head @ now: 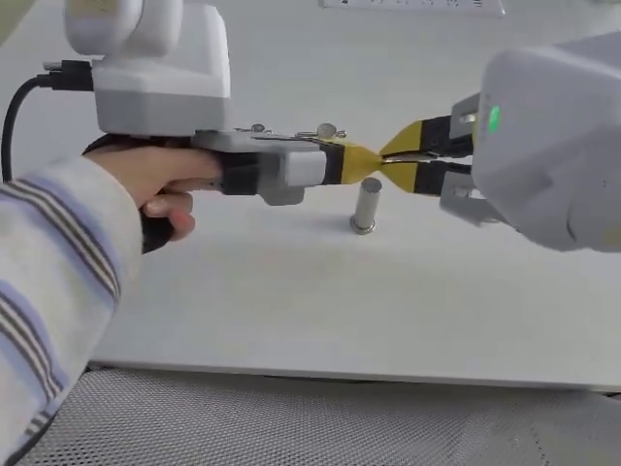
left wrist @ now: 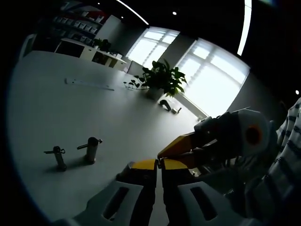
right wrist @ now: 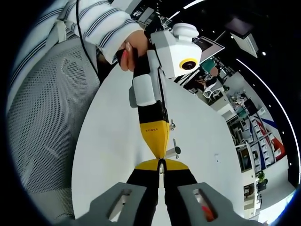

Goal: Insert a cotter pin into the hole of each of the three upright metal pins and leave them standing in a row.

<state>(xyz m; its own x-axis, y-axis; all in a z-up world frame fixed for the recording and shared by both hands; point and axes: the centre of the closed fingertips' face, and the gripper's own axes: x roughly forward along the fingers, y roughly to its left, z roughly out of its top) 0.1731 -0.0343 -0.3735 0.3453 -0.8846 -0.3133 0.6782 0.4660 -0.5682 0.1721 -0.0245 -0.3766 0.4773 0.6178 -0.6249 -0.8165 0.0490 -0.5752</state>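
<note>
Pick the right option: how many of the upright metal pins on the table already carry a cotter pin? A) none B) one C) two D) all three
C: in the left gripper view the left pin and the pin beside it are each crossed near the top by a cotter pin, while the lone pin in the head view stands bare.
</note>
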